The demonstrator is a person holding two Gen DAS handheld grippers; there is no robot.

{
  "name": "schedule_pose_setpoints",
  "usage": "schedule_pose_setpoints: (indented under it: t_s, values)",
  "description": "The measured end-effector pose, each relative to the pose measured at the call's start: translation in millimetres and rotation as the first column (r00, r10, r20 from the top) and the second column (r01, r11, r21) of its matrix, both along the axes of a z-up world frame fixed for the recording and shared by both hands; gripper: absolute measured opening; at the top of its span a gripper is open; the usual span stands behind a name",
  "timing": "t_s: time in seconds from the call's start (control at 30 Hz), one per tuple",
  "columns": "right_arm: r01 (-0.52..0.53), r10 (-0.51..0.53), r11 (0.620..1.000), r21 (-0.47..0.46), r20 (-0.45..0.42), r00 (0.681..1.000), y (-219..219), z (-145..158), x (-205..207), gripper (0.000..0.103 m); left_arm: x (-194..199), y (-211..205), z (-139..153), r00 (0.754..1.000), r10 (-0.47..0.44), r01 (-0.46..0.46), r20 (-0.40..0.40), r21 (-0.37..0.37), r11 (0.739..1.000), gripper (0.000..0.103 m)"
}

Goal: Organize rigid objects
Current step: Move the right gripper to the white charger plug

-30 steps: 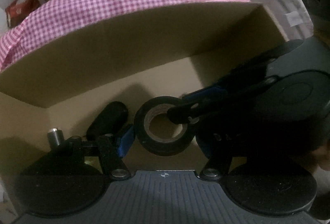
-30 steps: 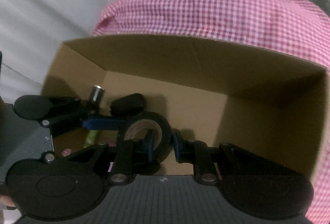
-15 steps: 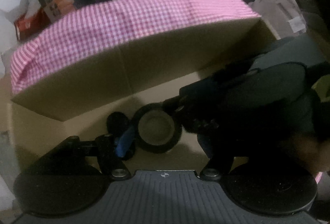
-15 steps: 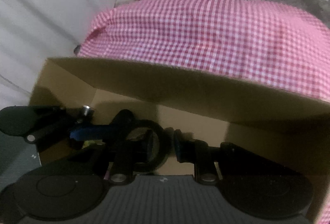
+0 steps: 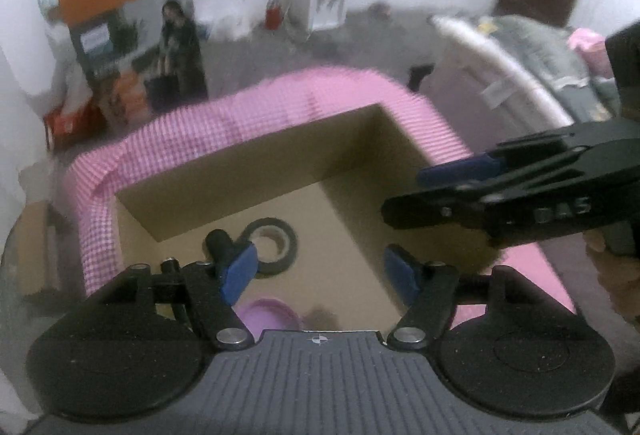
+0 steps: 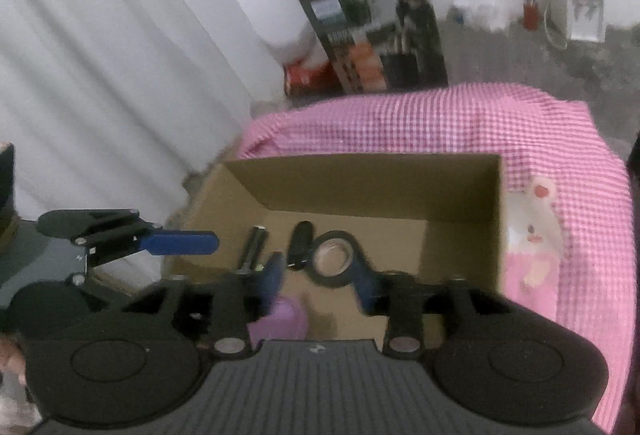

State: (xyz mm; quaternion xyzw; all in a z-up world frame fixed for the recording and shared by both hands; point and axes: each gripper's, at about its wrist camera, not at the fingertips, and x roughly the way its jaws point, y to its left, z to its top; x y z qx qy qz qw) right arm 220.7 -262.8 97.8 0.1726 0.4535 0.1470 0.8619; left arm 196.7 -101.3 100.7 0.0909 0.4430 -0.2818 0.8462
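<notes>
Both grippers are hovering above an open cardboard box [image 6: 360, 183] that is sitting on a pink-and-white checked cloth [image 6: 460, 119]. The left gripper [image 5: 320, 271] is holding its blue pads [image 5: 238, 271] spread wide with nothing between them, and the right gripper [image 6: 318, 275] is likewise standing released and empty, its own blue pads [image 6: 364, 283] apart.

A roll of black tape [image 5: 272, 245] is lying flat on the box floor, its pale cardboard core facing up. Just beside it a small black oblong object [image 6: 300, 245] is resting, and next to that a dark cylindrical piece with a metal tip [image 6: 250, 249] (what it is cannot be told). A purple round lid-like thing [image 5: 268, 315] is lying at the near side of the box, partly hidden by the gripper body.

In the left wrist view the right gripper [image 5: 452, 191] is reaching in from the right over the box edge, showing pale characters on its side that seem to read "DA5", though blurred. A cartoon rabbit print [image 6: 536, 223] is showing on the cloth right of the box. Behind the table a tall printed carton [image 6: 372, 23] with an orange top and a picture of a dark-haired woman is standing; its lettering is too blurred to read.
</notes>
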Motion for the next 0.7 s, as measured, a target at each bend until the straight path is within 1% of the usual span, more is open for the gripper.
schedule_pose_setpoints:
  t_s: [0.1, 0.2, 0.27, 0.37, 0.47, 0.57, 0.7]
  values:
    - [0.011, -0.011, 1.000, 0.008, 0.065, 0.998, -2.1, 15.7, -45.1, 0.059, -40.9, 5.4, 6.5, 0.999, -0.020, 0.022, 0.050, -0.045, 0.999, 0.077]
    - [0.022, -0.025, 0.999, 0.031, 0.100, 0.995, -1.1, 17.6, -88.1, 0.061, -77.4, 7.1, 0.1, 0.996, -0.037, 0.044, 0.078, -0.079, 0.996, 0.081]
    - [0.033, -0.038, 0.998, 0.054, 0.105, 0.994, -0.6, 12.6, -114.3, 0.063, -100.0, 5.9, -13.1, 0.995, -0.044, 0.052, 0.093, -0.090, 0.995, 0.084]
    - [0.061, -0.070, 0.993, 0.097, 0.090, 0.994, -2.9, 2.3, -144.9, 0.063, -120.3, 2.1, -34.7, 0.995, -0.050, 0.059, 0.090, -0.096, 0.994, 0.084]
    - [0.106, -0.116, 0.984, 0.142, 0.064, 0.991, -4.6, -14.7, -164.9, 0.063, -136.1, -3.8, -54.9, 0.994, -0.066, 0.075, 0.089, -0.108, 0.991, 0.084]
    - [0.154, -0.163, 0.972, 0.179, 0.038, 0.986, -8.1, -35.0, -175.3, 0.063, -152.6, -15.7, -71.6, 0.986, -0.082, 0.094, 0.146, -0.080, 0.992, 0.084]
    - [0.212, -0.213, 0.955, 0.205, -0.018, 0.977, -13.8, -63.0, -175.5, 0.061, -157.4, -31.0, -95.4, 0.981, -0.108, 0.118, 0.163, -0.053, 0.992, 0.081]
